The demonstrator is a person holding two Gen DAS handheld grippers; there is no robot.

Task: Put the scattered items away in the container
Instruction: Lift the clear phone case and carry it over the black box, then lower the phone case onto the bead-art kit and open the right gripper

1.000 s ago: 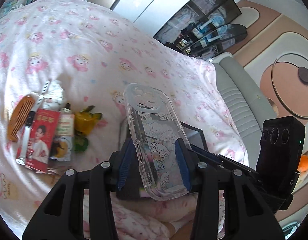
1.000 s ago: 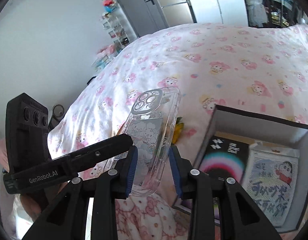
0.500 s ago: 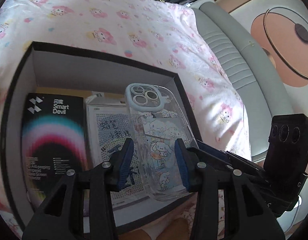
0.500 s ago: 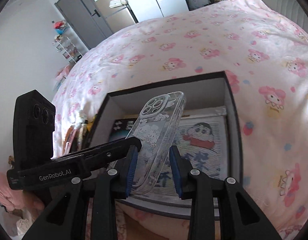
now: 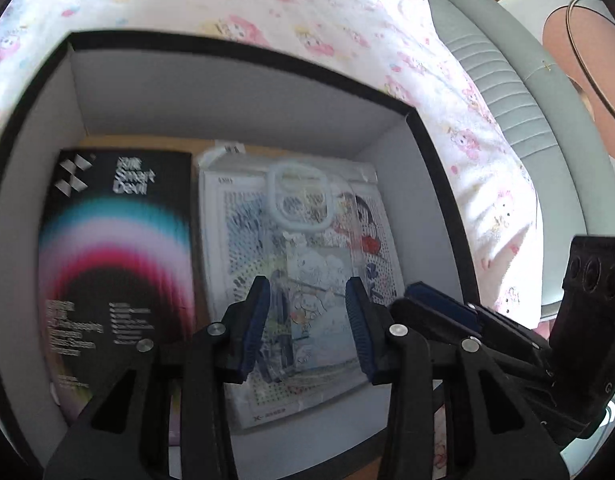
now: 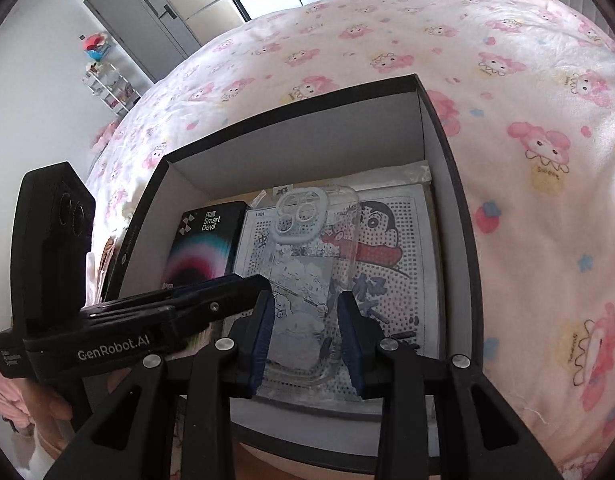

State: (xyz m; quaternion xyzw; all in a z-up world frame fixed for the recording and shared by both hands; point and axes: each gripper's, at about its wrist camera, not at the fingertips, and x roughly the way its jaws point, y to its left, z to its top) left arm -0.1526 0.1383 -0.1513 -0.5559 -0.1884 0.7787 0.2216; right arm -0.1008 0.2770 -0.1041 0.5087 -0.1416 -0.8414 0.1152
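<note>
Both tongs pinch the clear phone case (image 6: pixel 307 280). The left tongs (image 5: pixel 307 316) are closing on it, and the right tongs (image 6: pixel 305 320) grip it too, so it stays flat. It hangs inside the black box (image 6: pixel 459 216) on the bed, just above the cartoon packet (image 6: pixel 391 264).

Left hand-held gripper (image 5: pixel 307 320) closing; right hand-held gripper (image 6: pixel 305 330) clamped, angled down.
</note>
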